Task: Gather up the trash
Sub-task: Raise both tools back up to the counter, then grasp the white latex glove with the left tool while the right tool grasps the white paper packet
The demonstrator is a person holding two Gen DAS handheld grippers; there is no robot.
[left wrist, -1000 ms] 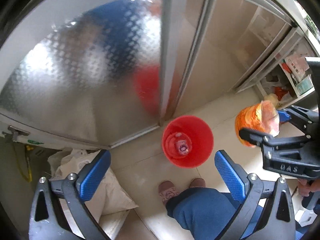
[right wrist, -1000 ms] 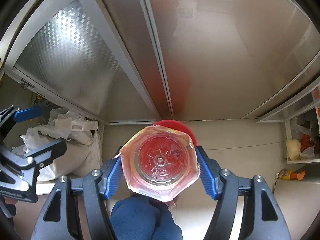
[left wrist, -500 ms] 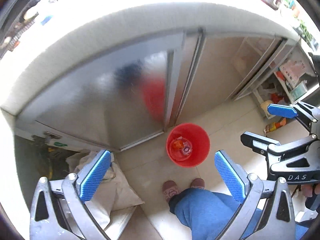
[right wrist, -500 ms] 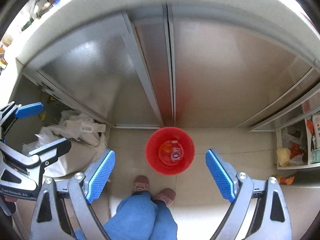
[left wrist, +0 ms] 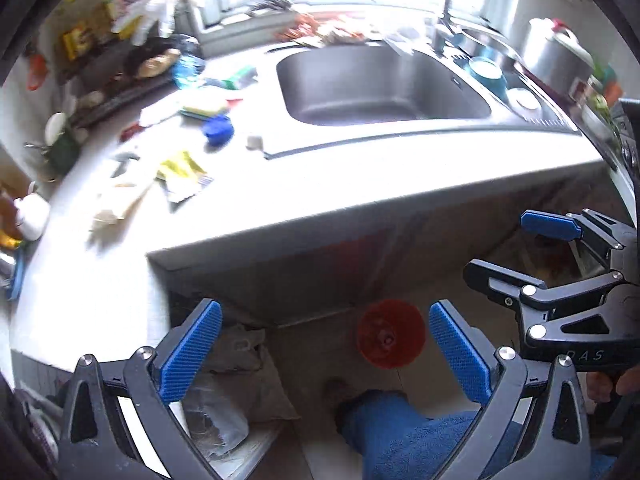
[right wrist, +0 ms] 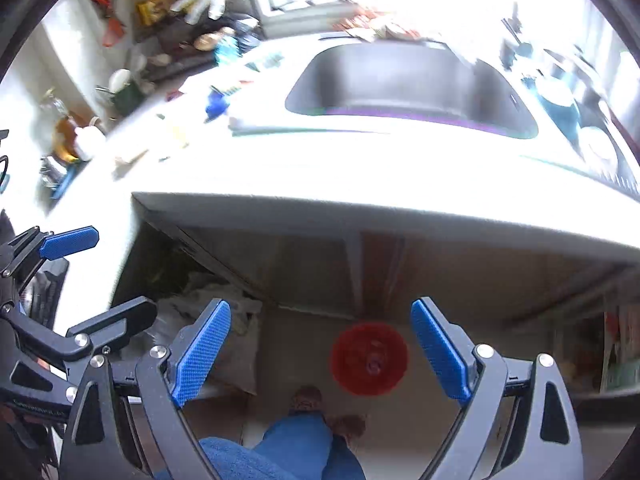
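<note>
Looking down, I see my red bin on the floor at six o'clock below the counter edge, a bottle blurred inside. My right gripper and left gripper both gape wide, empty. At twelve o'clock the sink basin sits bare.

Open floor around the red bin, clear from above; legs just beside it, white sacks at left. Surface overhangs the cabinet doors. Wrappers and sponges crowd it left of the sink; front strip bare.
</note>
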